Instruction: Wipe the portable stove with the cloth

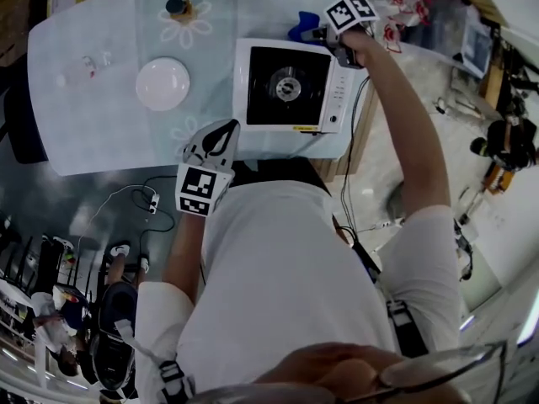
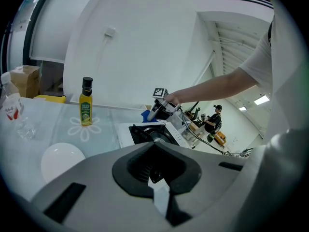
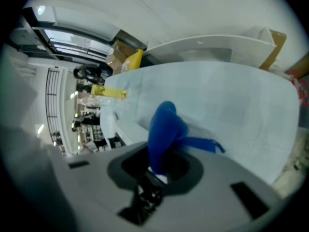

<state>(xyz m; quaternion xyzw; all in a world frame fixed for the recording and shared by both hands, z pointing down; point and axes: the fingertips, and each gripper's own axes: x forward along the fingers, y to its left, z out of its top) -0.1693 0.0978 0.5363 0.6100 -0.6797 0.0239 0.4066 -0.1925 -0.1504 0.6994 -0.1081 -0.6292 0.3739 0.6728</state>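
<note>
The right gripper's jaws pinch the blue cloth at the portable stove's 1 o'clock corner. It is best pressed flat and swept toward 7 o'clock. The left gripper's jaws sit closed and empty.

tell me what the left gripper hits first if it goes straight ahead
Probably the portable stove, its near side: it sits dead ahead of the left gripper in that gripper's view. Height is unclear, so it could skim over.
</note>
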